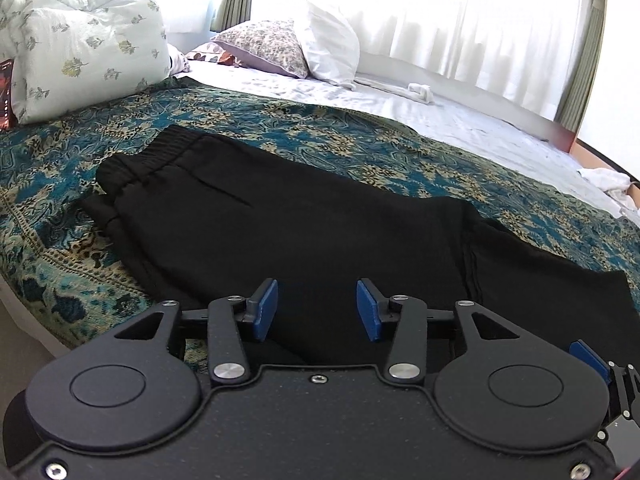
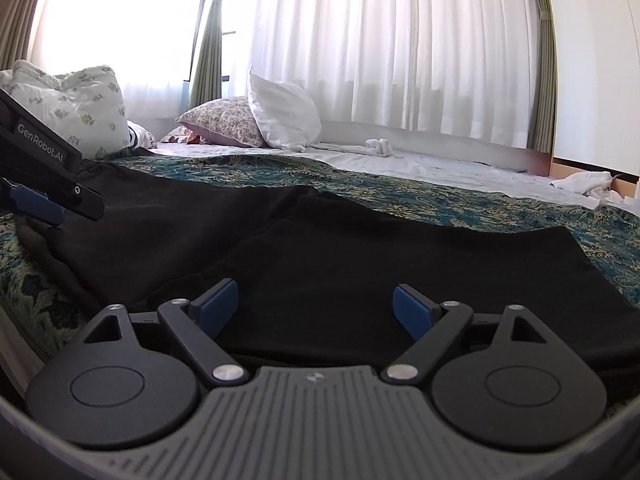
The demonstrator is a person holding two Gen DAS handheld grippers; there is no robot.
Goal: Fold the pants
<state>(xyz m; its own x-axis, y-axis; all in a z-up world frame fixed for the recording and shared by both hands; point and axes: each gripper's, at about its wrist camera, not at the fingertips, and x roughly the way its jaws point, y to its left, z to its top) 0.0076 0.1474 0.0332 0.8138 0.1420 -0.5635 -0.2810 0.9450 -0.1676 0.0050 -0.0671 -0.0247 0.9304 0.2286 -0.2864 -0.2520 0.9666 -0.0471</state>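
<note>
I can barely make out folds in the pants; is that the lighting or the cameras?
Lighting, mostly. Left wrist view: the window is blown out white, so the black pants go nearly featureless, only the waistband gathers showing. Right wrist view: the backlit curtains glare too, though faint creases show; fisheye bends the bedspread edge.

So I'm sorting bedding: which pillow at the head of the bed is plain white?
The pillow leaning upright against the curtain; the small-flowered one lies beside it, and the big sprigged one sits far left.
</note>
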